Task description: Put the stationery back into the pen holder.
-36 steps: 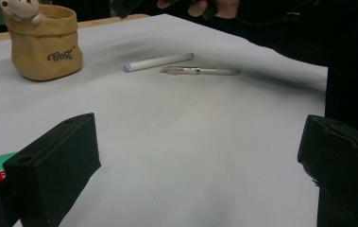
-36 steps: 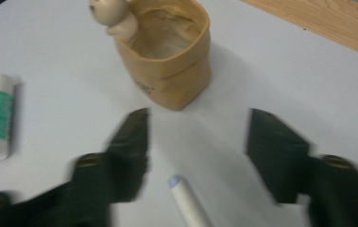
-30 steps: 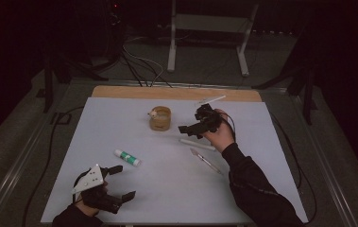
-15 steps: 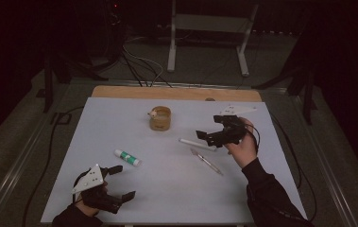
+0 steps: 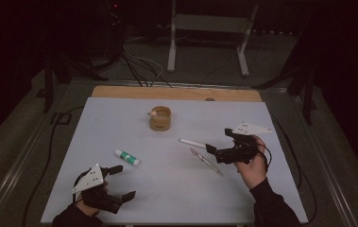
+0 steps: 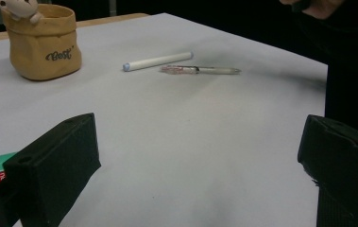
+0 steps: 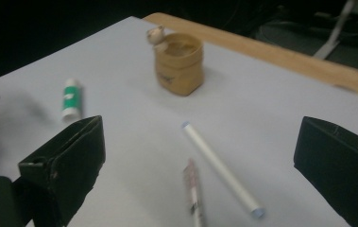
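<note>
The right gripper [image 5: 217, 152] hovers low over the bench [image 5: 271, 189] with its fingers [image 7: 65, 163] wide apart and nothing between them, aimed at the white marker [image 7: 221, 168] and the clear pen [image 7: 193, 194] that lie just beside each other in front of it, right of the bench's middle. Both look light, stiff and smooth, so they would probably roll or skid if nudged; a pinch across the middle of the barrel, square to its length, seems the safest hold. The tan fabric pot [image 5: 160, 118] stands farther back, soft-walled and likely easy to tip. The left gripper [image 5: 117, 182] rests at the near left edge, fingers [image 6: 54, 165] likewise spread and empty, with the glue stick [image 5: 127, 157] near it. Compared with a second ago, the right gripper has drawn back from beside the pot to the near right, past the two pens; the left one has not moved
</note>
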`<state>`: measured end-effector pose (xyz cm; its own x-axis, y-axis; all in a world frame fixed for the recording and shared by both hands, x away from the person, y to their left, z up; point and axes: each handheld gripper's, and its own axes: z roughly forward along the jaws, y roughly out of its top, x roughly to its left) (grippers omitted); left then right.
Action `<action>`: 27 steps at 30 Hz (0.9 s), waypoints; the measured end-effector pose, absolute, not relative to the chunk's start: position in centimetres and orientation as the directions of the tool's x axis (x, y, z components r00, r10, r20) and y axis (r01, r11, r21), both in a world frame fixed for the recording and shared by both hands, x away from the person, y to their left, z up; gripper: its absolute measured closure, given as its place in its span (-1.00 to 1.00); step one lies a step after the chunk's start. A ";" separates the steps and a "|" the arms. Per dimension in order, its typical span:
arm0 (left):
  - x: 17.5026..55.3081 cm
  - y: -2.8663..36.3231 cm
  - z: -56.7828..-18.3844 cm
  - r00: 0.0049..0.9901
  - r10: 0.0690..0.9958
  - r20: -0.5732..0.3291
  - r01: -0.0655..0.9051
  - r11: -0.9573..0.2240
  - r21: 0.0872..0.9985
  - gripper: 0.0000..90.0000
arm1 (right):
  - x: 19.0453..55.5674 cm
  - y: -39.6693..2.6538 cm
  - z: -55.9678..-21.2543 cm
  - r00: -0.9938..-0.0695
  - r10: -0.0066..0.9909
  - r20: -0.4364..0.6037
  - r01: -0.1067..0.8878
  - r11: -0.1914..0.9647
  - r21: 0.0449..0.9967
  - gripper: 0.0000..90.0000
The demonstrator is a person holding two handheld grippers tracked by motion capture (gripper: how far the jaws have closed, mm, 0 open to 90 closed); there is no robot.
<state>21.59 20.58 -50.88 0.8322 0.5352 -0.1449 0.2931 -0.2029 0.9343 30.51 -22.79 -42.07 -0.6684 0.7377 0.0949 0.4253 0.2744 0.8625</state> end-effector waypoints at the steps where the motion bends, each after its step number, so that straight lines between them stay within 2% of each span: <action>1: 21.6 20.6 -50.9 0.833 0.535 -0.143 0.292 -0.203 0.935 -0.99 | 30.3 -22.9 -42.2 -0.665 0.741 0.091 0.424 0.274 0.863 -0.94; 16: 21.6 20.5 -50.9 0.831 0.538 -0.145 0.296 -0.205 0.933 -0.99 | 28.2 -24.7 -47.1 -0.630 0.758 0.171 0.522 0.251 0.815 -0.91; 20: 21.6 20.5 -50.9 0.831 0.538 -0.145 0.296 -0.205 0.933 -0.99 | 28.0 -24.5 -48.5 -0.642 0.752 0.146 0.526 0.294 0.798 -0.87; 27: 21.6 20.6 -50.9 0.831 0.537 -0.144 0.294 -0.205 0.933 -0.99 | 28.2 -24.5 -50.0 -0.657 0.748 0.094 0.523 0.363 0.771 -0.48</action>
